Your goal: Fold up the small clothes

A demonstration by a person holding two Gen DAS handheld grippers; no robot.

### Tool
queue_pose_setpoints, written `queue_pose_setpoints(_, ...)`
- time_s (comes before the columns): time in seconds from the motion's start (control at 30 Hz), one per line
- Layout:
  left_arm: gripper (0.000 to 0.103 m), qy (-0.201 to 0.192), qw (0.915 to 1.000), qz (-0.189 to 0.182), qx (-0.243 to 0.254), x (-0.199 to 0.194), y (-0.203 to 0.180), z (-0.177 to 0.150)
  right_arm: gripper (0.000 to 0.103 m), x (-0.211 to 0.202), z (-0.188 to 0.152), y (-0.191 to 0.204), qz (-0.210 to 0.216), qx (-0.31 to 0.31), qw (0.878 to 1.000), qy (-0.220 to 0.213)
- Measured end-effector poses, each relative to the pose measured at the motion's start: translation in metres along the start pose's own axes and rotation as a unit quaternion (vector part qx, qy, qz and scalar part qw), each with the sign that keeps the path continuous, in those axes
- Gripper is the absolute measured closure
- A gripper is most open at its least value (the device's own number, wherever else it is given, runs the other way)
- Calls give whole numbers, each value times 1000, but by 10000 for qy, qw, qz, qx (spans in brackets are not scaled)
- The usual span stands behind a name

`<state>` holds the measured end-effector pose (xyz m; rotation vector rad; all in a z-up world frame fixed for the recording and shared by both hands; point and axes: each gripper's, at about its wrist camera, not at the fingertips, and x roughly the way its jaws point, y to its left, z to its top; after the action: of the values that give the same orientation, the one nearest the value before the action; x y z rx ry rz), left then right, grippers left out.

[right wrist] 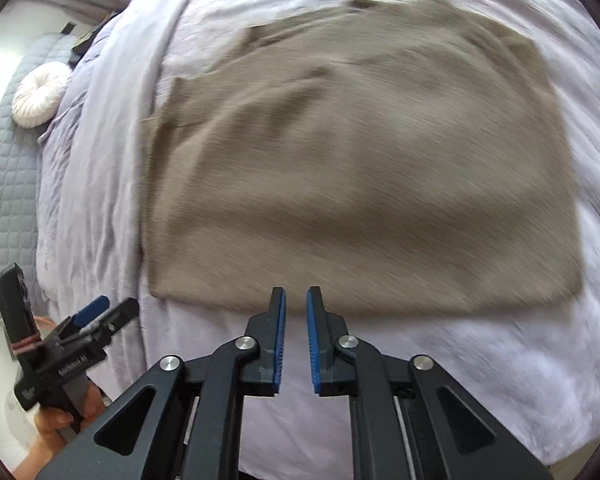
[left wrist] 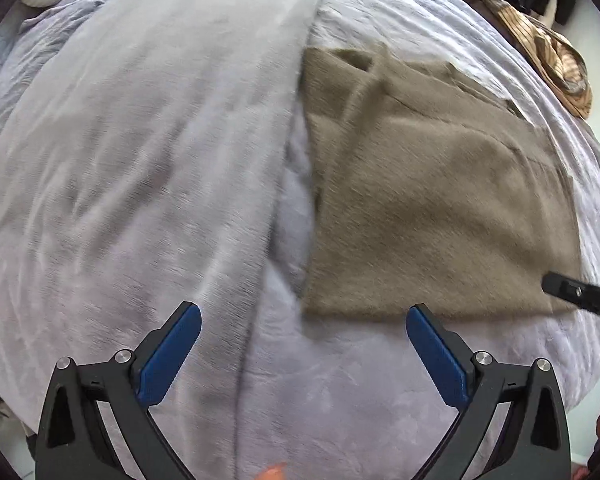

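Observation:
A taupe-brown knit garment lies folded into a rough rectangle on the pale lilac bed cover; it also shows in the right wrist view. My left gripper is open wide and empty, above the cover just left of the garment's near edge. It also shows at the lower left of the right wrist view. My right gripper hovers at the garment's near edge, its jaws nearly together with a narrow gap and nothing between them. Its tip shows in the left wrist view.
The bed cover has a raised fold running along the garment's left side. A round white cushion and a grey quilted headboard are at the far left. A striped brown cloth lies at the bed's far right edge.

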<state>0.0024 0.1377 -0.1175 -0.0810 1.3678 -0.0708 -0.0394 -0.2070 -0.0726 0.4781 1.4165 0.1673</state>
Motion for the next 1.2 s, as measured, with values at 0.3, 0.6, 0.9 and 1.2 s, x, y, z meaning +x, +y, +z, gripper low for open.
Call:
queue_pose_setpoints(0.3, 0, -121, 9993, -94, -353, -2, 45, 18, 85, 50, 79, 96, 468, -718, 9958, -324)
queue_pose_setpoints(0.6, 0, -405, 9978, -190, -485, -8, 79, 12, 85, 123, 138, 145, 285, -762, 9963, -259)
queue_pose_setpoints(0.9, 0, -204, 9981, -260, -521, -7, 79, 13, 83, 107, 122, 157, 473, -1211, 9915, 68)
queue_pose_setpoints(1.2, 0, -126, 9993, -220, -277, -8, 52, 18, 72, 63, 72, 105, 667, -734, 9947, 266)
